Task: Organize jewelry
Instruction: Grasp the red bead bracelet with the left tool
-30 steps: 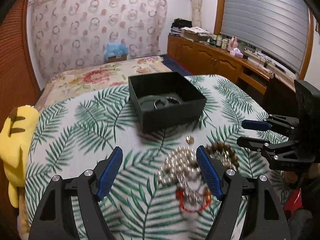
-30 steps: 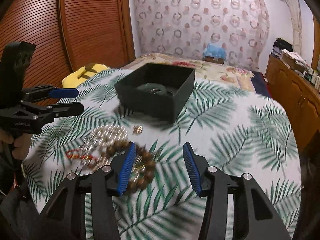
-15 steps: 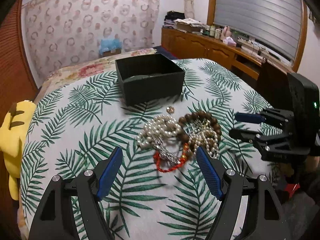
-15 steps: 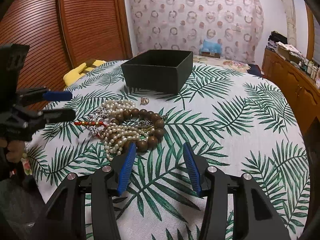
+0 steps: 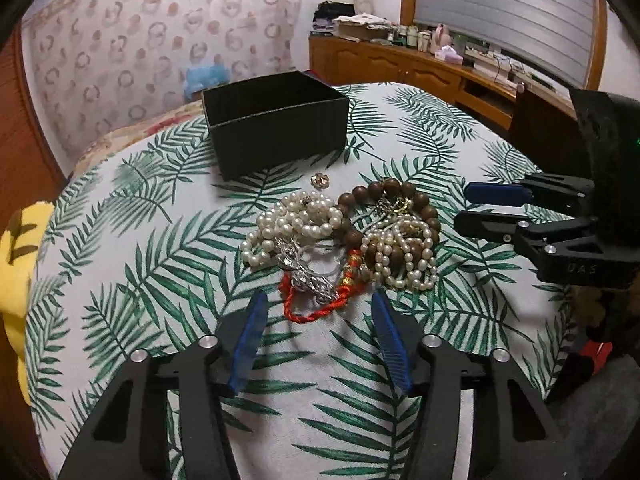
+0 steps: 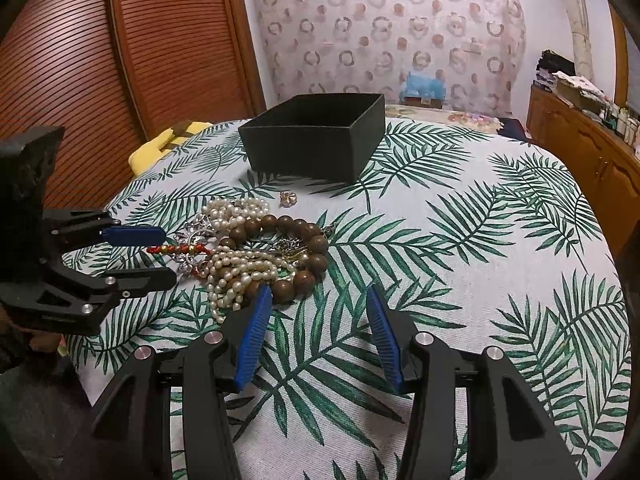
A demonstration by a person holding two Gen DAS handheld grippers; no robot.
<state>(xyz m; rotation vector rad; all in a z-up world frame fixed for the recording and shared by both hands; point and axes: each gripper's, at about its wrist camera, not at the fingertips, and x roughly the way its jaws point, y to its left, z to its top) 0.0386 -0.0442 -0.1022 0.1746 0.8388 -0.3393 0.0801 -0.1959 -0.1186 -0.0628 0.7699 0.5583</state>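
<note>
Tangled jewelry pile (image 6: 256, 256) before black box (image 6: 316, 140) on palm-print cloth (image 6: 460, 240)

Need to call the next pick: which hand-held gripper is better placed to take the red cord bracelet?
Left, probably. The left hand-held gripper faces the red cord bracelet directly, jaws closing but not gripping. The right hand-held gripper fronts the wooden bead bracelet instead.

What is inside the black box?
The black box is open on top, but both cameras look at it from low down. Only its outer walls and a strip of inner wall show; the bottom is hidden, so any contents cannot be seen.
</note>
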